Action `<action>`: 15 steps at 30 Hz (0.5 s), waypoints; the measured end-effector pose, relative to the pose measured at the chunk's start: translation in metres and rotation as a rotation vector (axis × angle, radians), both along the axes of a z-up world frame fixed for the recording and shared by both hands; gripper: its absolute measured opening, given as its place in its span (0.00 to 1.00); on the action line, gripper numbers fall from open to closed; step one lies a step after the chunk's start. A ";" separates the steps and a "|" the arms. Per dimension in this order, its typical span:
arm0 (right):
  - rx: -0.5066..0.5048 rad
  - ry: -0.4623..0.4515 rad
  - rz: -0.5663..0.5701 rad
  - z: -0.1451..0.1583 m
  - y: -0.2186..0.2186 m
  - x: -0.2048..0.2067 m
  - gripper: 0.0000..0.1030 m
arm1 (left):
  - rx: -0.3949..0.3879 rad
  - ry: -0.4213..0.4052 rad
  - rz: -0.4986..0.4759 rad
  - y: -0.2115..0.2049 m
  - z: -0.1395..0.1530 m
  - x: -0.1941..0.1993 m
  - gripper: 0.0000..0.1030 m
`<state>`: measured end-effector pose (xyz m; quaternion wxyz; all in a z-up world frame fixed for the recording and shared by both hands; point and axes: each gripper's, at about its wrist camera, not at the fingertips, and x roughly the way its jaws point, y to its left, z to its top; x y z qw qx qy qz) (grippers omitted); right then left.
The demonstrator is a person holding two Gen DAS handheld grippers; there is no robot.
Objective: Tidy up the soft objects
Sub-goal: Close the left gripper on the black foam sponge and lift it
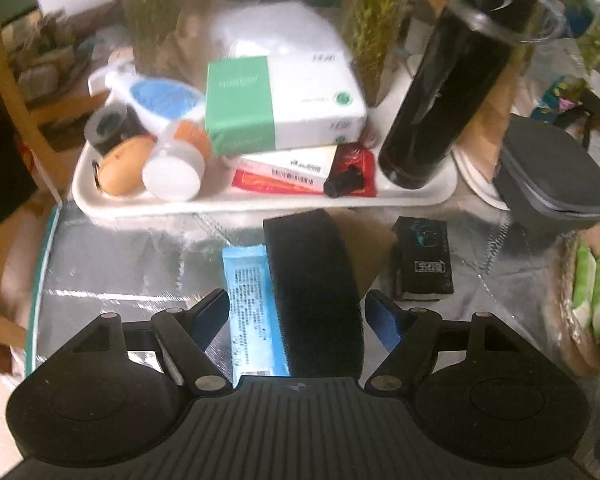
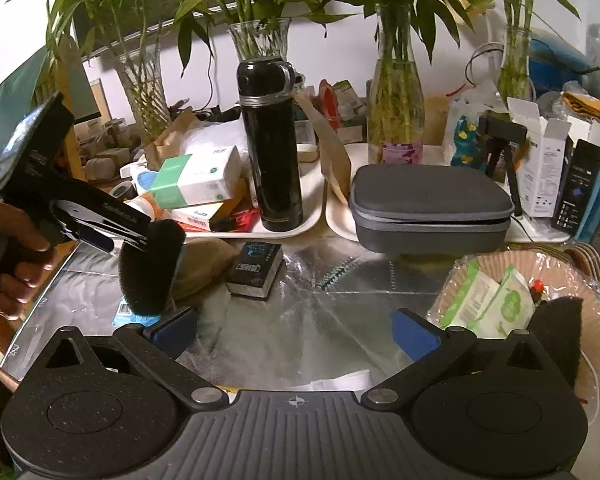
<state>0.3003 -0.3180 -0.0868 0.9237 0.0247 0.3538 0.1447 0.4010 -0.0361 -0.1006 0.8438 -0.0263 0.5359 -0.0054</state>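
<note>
The left tongs [image 1: 296, 312] hang over the tabletop [image 2: 340, 280] with a black sponge [image 1: 314, 292] and a blue packet [image 1: 252, 312] between their blue pads [image 1: 384, 320]. From the right-hand view the sponge is off the foil and sticks down from the tool, so it looks grasped; whether the packet is pinched along with it or just lies beneath, I can't tell. The right tongs [image 2: 296, 332] are released, with only bare foil between them.

The grip looks off-centre. The sponge is long and hangs well past the pads, so a quick swing could let it slide out. If the packet is only half caught, it may drop. The tray [image 1: 260, 204] just ahead is crowded, and a low pass could knock the flask [image 1: 440, 100] standing on its corner or clip the small black box [image 1: 424, 256] nearby.

The sponge is a thick, coarse, dark foam strip, slightly bowed, and looks light and squashy. A basket [image 2: 512, 264] at the right already has green wipe packs [image 2: 492, 304] in it, which I'd guess is where soft things go
</note>
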 end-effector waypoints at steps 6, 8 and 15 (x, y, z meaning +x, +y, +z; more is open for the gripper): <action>0.002 0.003 -0.001 0.000 0.000 0.001 1.00 | 0.003 0.049 0.040 -0.003 -0.018 0.008 0.51; -0.001 0.001 -0.001 0.000 0.001 0.001 1.00 | -0.010 0.062 0.061 -0.002 -0.023 0.010 0.40; 0.003 0.001 -0.012 0.000 -0.001 0.001 1.00 | 0.007 -0.016 0.043 -0.003 -0.003 -0.002 0.40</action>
